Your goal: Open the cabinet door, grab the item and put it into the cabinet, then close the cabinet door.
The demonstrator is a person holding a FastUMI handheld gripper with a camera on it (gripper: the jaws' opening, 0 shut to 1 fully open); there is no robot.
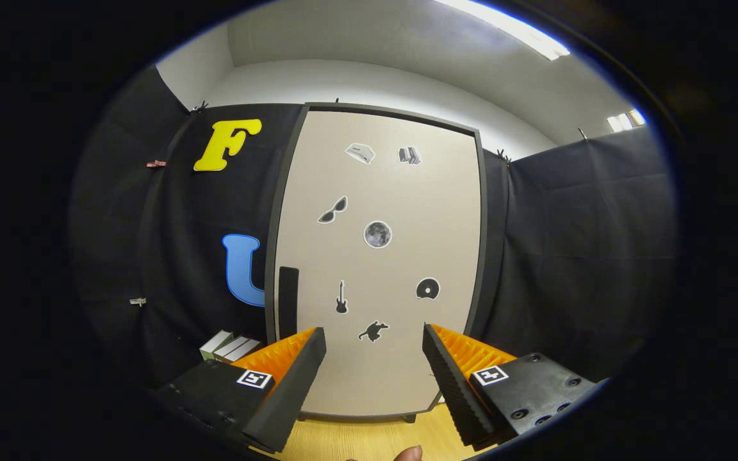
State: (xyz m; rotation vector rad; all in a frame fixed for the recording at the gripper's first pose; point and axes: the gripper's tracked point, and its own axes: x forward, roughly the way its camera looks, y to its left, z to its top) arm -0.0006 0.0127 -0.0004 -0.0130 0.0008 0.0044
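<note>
Tongs (pixel 374 342) apart, empty; cabinet door (pixel 378 256) shut, upright, black handle (pixel 287 301) vertical.

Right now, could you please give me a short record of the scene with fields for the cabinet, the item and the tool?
cabinet door: shut, beige, with stickers on it
handle: dark upright bar by the door's left edge
item: small boxes on the floor left of the cabinet, beyond the left finger
tool: open, holding nothing, facing the door
floor: wooden
</note>
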